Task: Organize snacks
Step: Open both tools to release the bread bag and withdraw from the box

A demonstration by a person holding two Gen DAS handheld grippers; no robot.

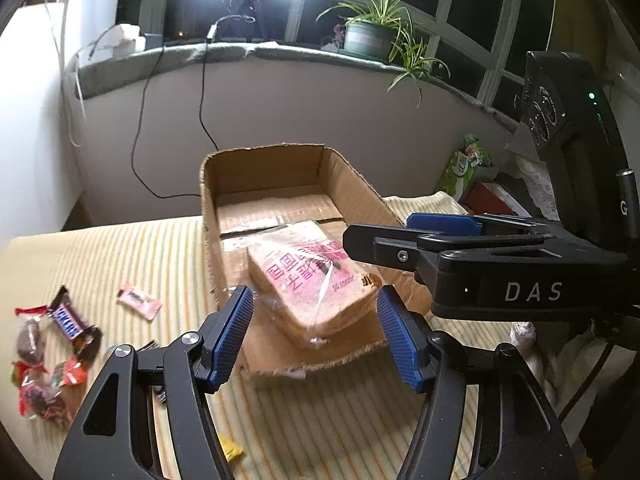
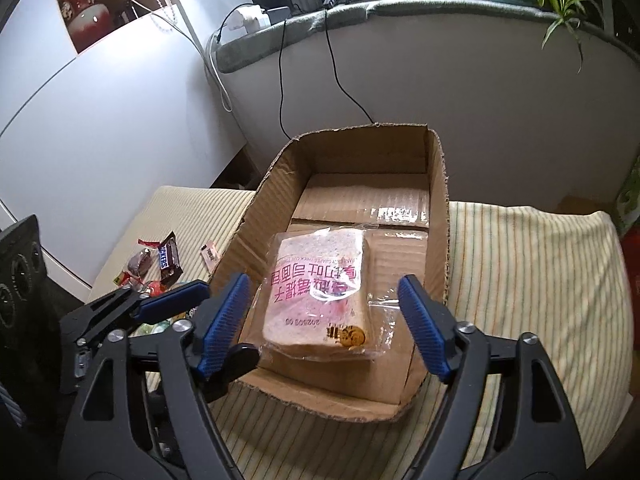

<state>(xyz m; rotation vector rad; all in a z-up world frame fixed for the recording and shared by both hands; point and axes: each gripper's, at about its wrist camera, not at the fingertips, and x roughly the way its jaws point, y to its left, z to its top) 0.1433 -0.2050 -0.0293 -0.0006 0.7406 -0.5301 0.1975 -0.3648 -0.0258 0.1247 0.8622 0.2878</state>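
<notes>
A clear-wrapped pack of sliced bread [image 2: 320, 292] with pink print lies flat in the near end of an open cardboard box [image 2: 438, 216]. My right gripper [image 2: 324, 320] hovers open just above the pack, its blue pads wide on either side and not touching it. My left gripper [image 1: 316, 332] is also open, over the box's near left corner, with the bread [image 1: 312, 284] ahead of it. The right gripper's fingers [image 1: 440, 222] reach in from the right in the left wrist view. Loose candies lie left of the box: a Snickers bar [image 1: 68, 320], a pink sweet [image 1: 138, 300] and red-wrapped ones [image 1: 44, 384].
The box stands on a yellow striped cloth [image 2: 520, 280]. A yellow sweet [image 1: 230, 450] lies near the front edge. A green packet [image 1: 464, 164] and a red box [image 1: 486, 198] sit at the right. Cables hang down the wall behind; a potted plant [image 1: 372, 36] stands on the windowsill.
</notes>
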